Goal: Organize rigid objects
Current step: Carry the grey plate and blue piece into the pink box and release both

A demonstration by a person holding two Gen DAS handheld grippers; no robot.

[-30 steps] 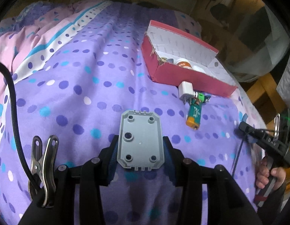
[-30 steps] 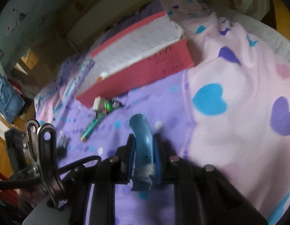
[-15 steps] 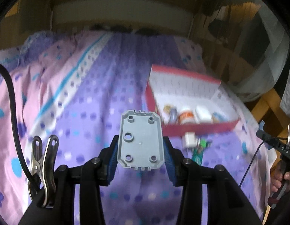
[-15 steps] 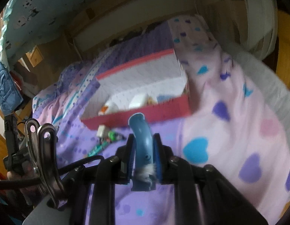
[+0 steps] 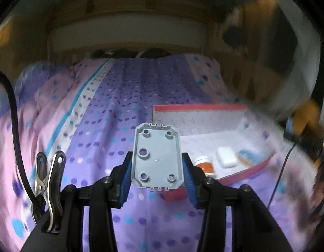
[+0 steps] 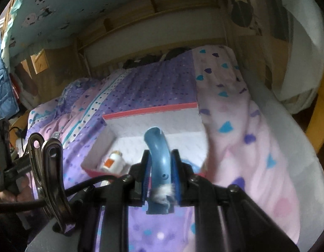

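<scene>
L tongs (image 5: pixel 157 178) grip grey plate (image 5: pixel 156 157); box (image 5: pixel 235 178) blurry, prob. below.

We note a grey plastic plate (image 5: pixel 156 157), rectangular with clipped corners, round studs and holes on its upper face, held by its long edges above the bed, just in front of the red box (image 5: pixel 243 175). A curved blue plastic piece (image 6: pixel 159 157), arched like a hook with white fluff at its lower end, stands upright, pinched at its sides. Inside the white-lined box we see an orange-labelled white bottle (image 5: pixel 204 166) and a white block (image 5: pixel 226 157).
</scene>
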